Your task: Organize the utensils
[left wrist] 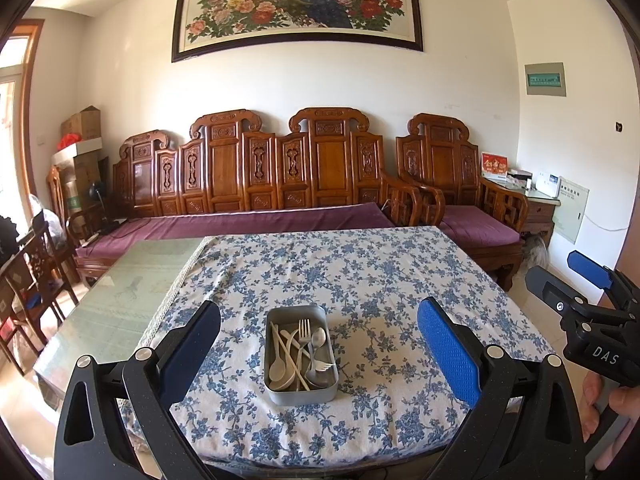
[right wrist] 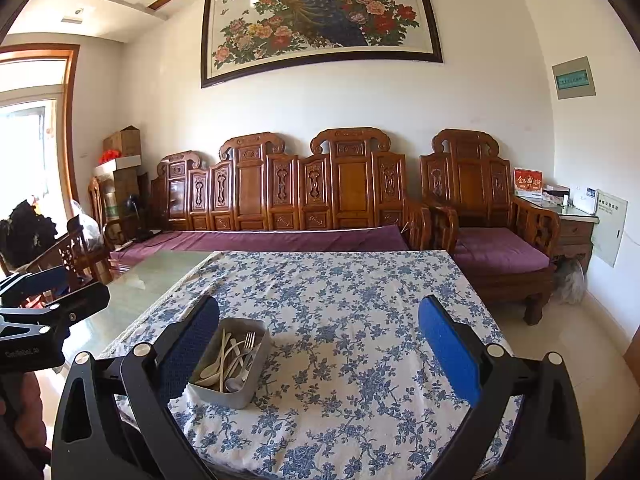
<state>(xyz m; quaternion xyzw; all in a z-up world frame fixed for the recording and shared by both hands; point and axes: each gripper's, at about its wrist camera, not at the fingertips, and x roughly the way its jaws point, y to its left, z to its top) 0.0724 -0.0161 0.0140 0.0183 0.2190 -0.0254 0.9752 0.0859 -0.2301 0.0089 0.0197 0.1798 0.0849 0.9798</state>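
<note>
Left gripper [left wrist: 318, 344]: fingers wide apart, tin [left wrist: 300, 354] of utensils [left wrist: 302, 350] between them.
Right gripper [right wrist: 318, 344]: fingers apart, tin beside left finger [right wrist: 188, 344].

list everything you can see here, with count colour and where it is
metal tray: 1, grey, near middle of the tablecloth
metal fork: 1, silver, in the tray
metal spoon: 1, silver, in the tray
plastic utensils: several, cream, in the tray; count unclear
tablecloth: 1, white with blue flowers, over the right part of the table
table: 1, green glass top, bare at left
wooden sofa: 1, brown with purple cushion, behind the table
armchair: 1, brown with purple cushion, right of the sofa
peacock painting: 1, dark frame, on the wall
cardboard boxes: several, brown, far left corner
left gripper: black with blue pads, open, above the tray
right gripper: black with blue pads, open, right of the tray
</note>
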